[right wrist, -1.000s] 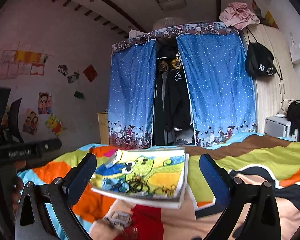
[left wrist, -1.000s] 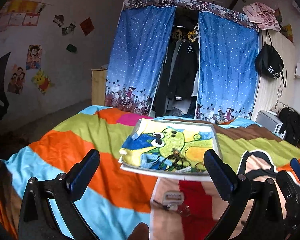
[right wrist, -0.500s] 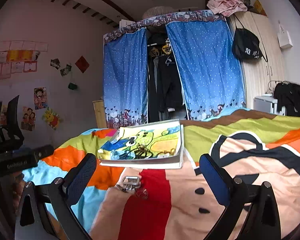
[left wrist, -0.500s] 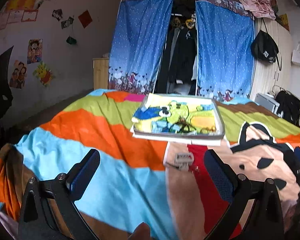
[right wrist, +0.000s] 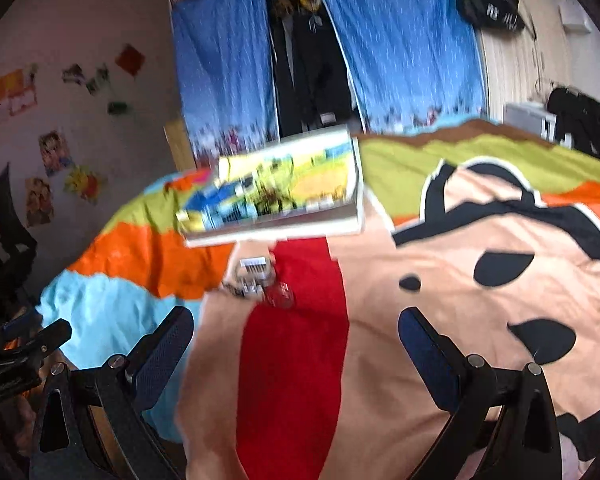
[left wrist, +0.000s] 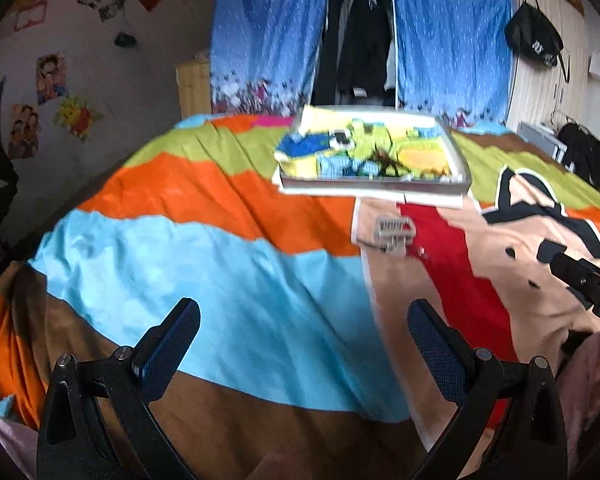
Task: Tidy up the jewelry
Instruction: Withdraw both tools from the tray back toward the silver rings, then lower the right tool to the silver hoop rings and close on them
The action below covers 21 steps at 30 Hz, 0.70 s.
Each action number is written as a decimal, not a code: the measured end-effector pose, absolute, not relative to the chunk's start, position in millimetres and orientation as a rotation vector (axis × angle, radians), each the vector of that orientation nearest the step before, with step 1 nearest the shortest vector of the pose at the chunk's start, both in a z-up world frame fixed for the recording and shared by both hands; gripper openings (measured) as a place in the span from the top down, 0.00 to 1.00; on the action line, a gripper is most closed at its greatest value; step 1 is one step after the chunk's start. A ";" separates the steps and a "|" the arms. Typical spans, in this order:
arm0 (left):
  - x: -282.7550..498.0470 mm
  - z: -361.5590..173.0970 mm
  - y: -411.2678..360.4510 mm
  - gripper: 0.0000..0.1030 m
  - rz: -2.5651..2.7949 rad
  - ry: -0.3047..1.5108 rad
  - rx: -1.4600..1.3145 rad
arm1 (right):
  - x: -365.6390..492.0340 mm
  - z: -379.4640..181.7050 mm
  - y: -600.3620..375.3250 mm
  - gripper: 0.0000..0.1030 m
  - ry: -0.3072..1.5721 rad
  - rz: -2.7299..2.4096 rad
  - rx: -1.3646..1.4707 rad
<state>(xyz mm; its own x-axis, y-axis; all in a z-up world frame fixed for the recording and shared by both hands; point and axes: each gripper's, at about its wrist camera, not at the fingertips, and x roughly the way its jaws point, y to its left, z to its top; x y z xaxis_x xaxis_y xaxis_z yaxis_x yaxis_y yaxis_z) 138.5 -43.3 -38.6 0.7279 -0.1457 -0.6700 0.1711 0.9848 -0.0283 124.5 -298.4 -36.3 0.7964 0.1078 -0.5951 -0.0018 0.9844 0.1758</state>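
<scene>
We hold both tools, left (left wrist: 300,338) and right (right wrist: 296,346), wide and empty above the bed (left wrist: 220,280); blurred small jewelry (right wrist: 260,280) risks a missed, tangled grasp.

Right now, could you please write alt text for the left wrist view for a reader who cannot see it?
The open, empty left gripper hovers over a bed with a colourful patchwork bedspread. Further off lie a shallow tray lined with a cartoon cloth and a small packet of jewelry. Blue curtains hang behind.
</scene>
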 end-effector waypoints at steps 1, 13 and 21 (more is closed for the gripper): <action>143.6 -43.1 -43.5 0.01 -0.179 0.759 0.039 | 126.5 -40.0 -298.1 0.00 0.669 0.060 0.170; 219.6 -65.7 -57.0 0.01 -0.317 0.830 0.093 | 179.0 -63.0 -318.4 0.00 0.855 0.110 0.265; 278.4 -82.9 -69.8 0.03 -0.404 0.823 0.077 | 232.3 -80.7 -342.7 0.05 0.873 0.122 0.280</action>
